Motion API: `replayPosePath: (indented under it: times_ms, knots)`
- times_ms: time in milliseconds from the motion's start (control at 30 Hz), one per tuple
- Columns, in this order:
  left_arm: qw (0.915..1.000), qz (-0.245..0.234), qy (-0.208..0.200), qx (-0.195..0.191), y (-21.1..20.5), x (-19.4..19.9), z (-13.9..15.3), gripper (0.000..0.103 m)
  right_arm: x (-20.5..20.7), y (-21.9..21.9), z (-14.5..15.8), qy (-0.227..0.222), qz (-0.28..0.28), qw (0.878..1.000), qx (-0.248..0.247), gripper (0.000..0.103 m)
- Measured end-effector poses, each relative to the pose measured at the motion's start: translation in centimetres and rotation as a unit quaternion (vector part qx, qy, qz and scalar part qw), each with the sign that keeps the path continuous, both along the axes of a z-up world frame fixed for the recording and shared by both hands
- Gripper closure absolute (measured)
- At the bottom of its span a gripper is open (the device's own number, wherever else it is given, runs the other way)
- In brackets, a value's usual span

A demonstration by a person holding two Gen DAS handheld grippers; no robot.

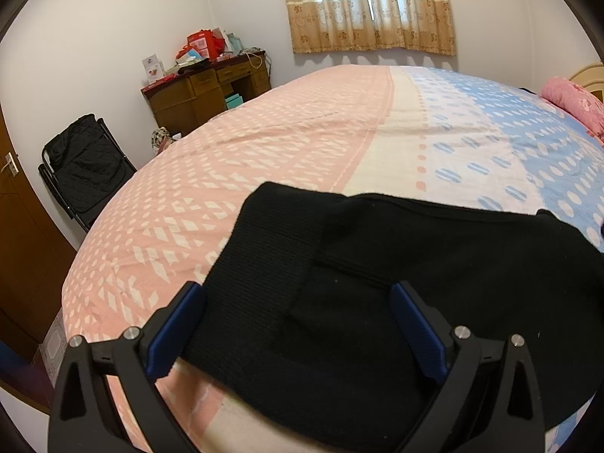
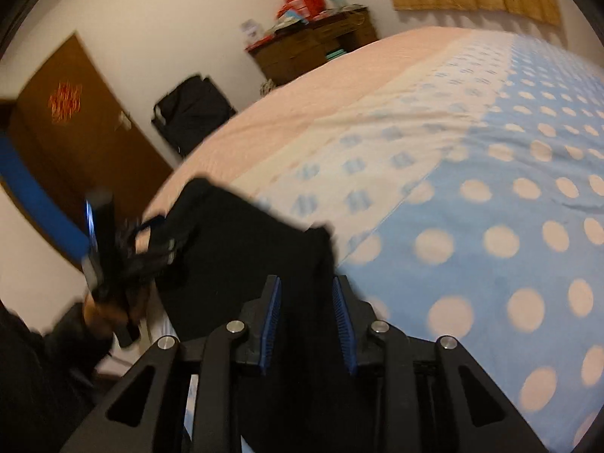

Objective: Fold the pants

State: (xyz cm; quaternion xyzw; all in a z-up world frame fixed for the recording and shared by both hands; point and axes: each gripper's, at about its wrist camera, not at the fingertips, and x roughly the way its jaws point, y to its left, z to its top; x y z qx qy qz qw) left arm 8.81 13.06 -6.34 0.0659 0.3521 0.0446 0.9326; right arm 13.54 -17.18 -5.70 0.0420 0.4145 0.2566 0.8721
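While spread wide over the pants [image 1: 377, 283], left hand-held gripper [image 1: 298, 294] grips nothing: blue pads either side of the ribbed black fabric, whether touching it not clear. Pants lying folded at the near edge of the bed [image 1: 302, 132], on the pink and blue patterned sheet.

Right hand-held gripper [image 2: 306, 290] partly closed, a gap left between the pads, black cloth lying in that gap and beneath (gripped or only passing through, cannot tell; the right view is blurred). Left hand-held gripper also seen there [image 2: 102, 241], smeared by motion at the left, hand below it cut off by the frame.

Far corner: counter [image 1: 211, 87] heaped with red boxes and papers, contents hard to make out. Black chair [image 1: 83, 170] by the wall, a door [image 2: 75, 132] beside it. Curtain [image 1: 370, 7] over the window, a pink pillow [image 1: 577, 105] cut off at the right edge.
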Motion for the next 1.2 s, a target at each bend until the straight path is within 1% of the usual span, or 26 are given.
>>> replayPosePath:
  times_ms: [67,100,133,200,267,333,367,400,433,500,533,567,633,667,700,733,767,867,933,1000,1033,1100,1133,1167,1200]
  knots:
    - [1.0000,0.000,0.000,-0.001,0.0,0.0,0.0,0.002,-0.2,0.6,-0.7,-0.024,-0.015,0.997,-0.073,0.073]
    - [1.0000,0.000,0.000,0.000,0.0,0.0,0.0,0.002,-0.1,0.4,-0.9,-0.033,-0.017,0.994,-0.101,0.073]
    - [1.0000,0.000,-0.001,-0.001,0.0,0.0,0.0,0.002,0.1,0.0,-1.2,-0.031,-0.004,0.993,-0.116,0.073]
    - [1.0000,0.000,-0.001,0.000,0.0,-0.1,0.0,0.002,0.6,-0.5,-1.5,-0.021,0.013,0.993,-0.117,0.073]
    - [1.0000,0.000,-0.001,0.000,0.0,0.0,0.0,0.002,0.9,-0.5,-1.6,-0.018,0.042,0.991,-0.127,0.073]
    - [1.0000,0.000,-0.001,0.000,0.0,-0.1,0.0,0.002,0.7,0.6,-2.1,-0.011,0.082,0.984,-0.157,0.073]
    - [1.0000,0.000,-0.001,0.000,0.0,-0.1,0.0,0.001,0.8,1.2,-2.6,-0.012,0.093,0.979,-0.182,0.073]
    - [1.0000,0.000,-0.001,0.000,0.0,-0.1,0.0,0.001,0.7,1.7,-3.0,-0.026,0.101,0.971,-0.214,0.073]
    - [1.0000,0.000,-0.001,0.000,0.0,-0.1,0.0,0.001,0.7,1.9,-3.0,-0.035,0.107,0.968,-0.223,0.073]
    - [1.0000,0.000,-0.001,0.000,0.0,-0.1,0.0,0.001,1.0,2.1,-3.0,-0.029,0.107,0.968,-0.226,0.079]
    - [1.0000,0.000,-0.001,0.000,0.0,-0.1,0.0,0.001,1.0,2.0,-3.0,-0.024,0.102,0.968,-0.226,0.088]
    - [1.0000,0.000,-0.001,0.000,0.0,-0.1,0.0,0.001,0.9,1.9,-2.9,-0.022,0.099,0.968,-0.228,0.093]
    - [1.0000,0.000,-0.002,-0.001,0.0,-0.1,0.0,0.001,0.6,1.5,-2.7,-0.019,0.076,0.973,-0.218,0.096]
    - [1.0000,0.000,-0.002,-0.001,0.0,-0.1,0.0,0.001,0.6,0.8,-2.7,-0.017,0.047,0.979,-0.199,0.096]
    - [1.0000,0.000,-0.001,-0.001,0.0,-0.1,0.0,0.001,0.6,0.5,-2.7,-0.016,0.030,0.982,-0.186,0.096]
    - [1.0000,0.000,-0.001,-0.001,0.0,-0.1,0.0,0.001,0.5,-0.3,-2.6,-0.017,-0.004,0.987,-0.157,0.096]
    - [1.0000,0.000,-0.001,-0.001,0.0,-0.1,0.0,0.001,0.3,-0.8,-2.6,-0.020,-0.029,0.989,-0.140,0.097]
    - [1.0000,0.000,-0.001,-0.001,0.0,-0.1,0.0,0.001,-0.5,-2.8,-2.8,-0.037,-0.098,0.991,-0.083,0.097]
    - [1.0000,0.000,-0.002,-0.001,-0.1,-0.1,0.0,0.001,-0.7,-3.7,-3.2,-0.039,-0.134,0.988,-0.068,0.097]
    - [1.0000,0.001,-0.002,0.000,0.0,-0.1,0.0,0.001,-0.5,-3.5,-3.9,-0.030,-0.131,0.989,-0.067,0.096]
    - [1.0000,0.000,-0.002,-0.001,0.0,-0.1,0.0,0.001,-0.6,-3.2,-3.8,-0.040,-0.128,0.989,-0.070,0.095]
    - [1.0000,0.000,-0.001,-0.002,0.0,-0.1,0.0,0.001,-0.4,-3.3,-3.5,-0.031,-0.115,0.991,-0.063,0.093]
    - [1.0000,-0.001,-0.002,-0.002,0.0,-0.1,0.0,0.001,-0.2,-3.7,-3.0,-0.019,-0.107,0.993,-0.046,0.093]
    - [1.0000,-0.001,-0.001,-0.002,0.0,-0.1,0.0,0.001,-0.5,-4.6,-2.1,-0.012,-0.111,0.993,-0.023,0.093]
    - [1.0000,0.000,-0.002,-0.001,0.0,-0.1,0.0,0.001,-1.1,-5.6,-1.2,-0.022,-0.125,0.992,-0.006,0.093]
